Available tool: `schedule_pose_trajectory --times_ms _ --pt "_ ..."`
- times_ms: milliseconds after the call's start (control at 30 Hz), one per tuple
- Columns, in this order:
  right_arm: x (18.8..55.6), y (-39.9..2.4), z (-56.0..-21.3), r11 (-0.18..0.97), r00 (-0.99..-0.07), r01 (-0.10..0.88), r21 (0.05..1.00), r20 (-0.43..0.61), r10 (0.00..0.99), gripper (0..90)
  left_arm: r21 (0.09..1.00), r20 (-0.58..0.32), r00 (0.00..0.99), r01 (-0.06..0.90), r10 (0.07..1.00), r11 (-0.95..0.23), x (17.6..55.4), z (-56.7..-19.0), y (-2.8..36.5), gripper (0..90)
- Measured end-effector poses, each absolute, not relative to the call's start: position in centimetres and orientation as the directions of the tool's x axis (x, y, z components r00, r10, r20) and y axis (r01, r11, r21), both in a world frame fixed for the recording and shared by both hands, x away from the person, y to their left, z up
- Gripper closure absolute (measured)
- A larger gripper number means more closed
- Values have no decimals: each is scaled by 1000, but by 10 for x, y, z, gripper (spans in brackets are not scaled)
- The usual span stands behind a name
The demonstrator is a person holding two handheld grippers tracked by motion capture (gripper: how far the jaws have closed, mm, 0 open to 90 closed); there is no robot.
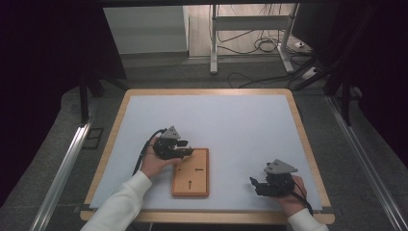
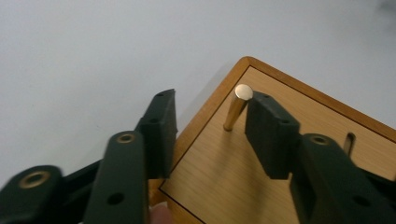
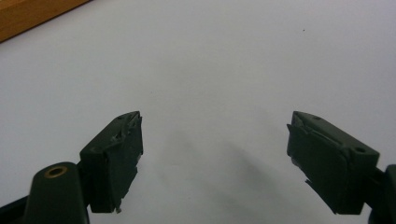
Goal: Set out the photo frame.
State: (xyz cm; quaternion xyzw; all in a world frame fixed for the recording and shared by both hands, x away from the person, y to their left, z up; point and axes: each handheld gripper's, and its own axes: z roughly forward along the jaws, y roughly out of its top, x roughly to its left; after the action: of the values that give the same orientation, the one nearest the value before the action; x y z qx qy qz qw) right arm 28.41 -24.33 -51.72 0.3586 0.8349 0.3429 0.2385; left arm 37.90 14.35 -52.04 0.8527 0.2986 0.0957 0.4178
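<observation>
A small wooden board (image 1: 191,173) lies on the white mat near the front, with two dark slots in its face. In the left gripper view a brass peg (image 2: 236,109) stands upright at the far corner of the board (image 2: 261,186). My left gripper (image 1: 185,151) reaches over that corner from the left. The peg stands between its jaws (image 2: 212,105), close against the right-hand one, while the other jaw is well clear, so the gripper is open. My right gripper (image 1: 255,185) rests on the mat right of the board, open (image 3: 215,119), with nothing between its fingers.
The white mat (image 1: 216,115) covers a wood-rimmed table (image 1: 298,120). Another slot (image 2: 349,140) shows in the board behind the right-hand jaw. A strip of wood (image 3: 28,14) crosses the top left of the right gripper view. Cables and a metal stand (image 1: 214,43) are on the floor beyond.
</observation>
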Motion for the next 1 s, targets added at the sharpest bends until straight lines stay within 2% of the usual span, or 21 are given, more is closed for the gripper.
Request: schedule_pose_trajectory --times_ms 200,367,400,500,700,933,1000 --pt "284 -243 -518 508 -629 435 743 -153 762 189 778 -91 821 412 564 -474 382 -521 140 653" --pt "284 -243 -518 509 -628 437 742 -153 763 189 778 -86 834 398 545 -486 380 -521 138 755" --pt "284 -242 -518 511 -629 435 741 -155 761 189 778 -87 836 397 541 -487 380 -521 137 797" --pt "284 -242 -518 513 -631 434 741 -156 760 189 778 -94 840 397 534 -487 380 -521 136 831" --pt "279 -236 -513 523 -645 397 754 -176 744 189 772 -129 842 417 524 -480 383 -521 138 838" --pt "261 -197 -506 612 -741 278 740 -240 627 169 760 -173 847 440 503 -479 389 -520 140 831" --pt "259 -191 -505 617 -750 270 740 -241 617 164 755 -183 847 446 499 -481 391 -520 141 830"
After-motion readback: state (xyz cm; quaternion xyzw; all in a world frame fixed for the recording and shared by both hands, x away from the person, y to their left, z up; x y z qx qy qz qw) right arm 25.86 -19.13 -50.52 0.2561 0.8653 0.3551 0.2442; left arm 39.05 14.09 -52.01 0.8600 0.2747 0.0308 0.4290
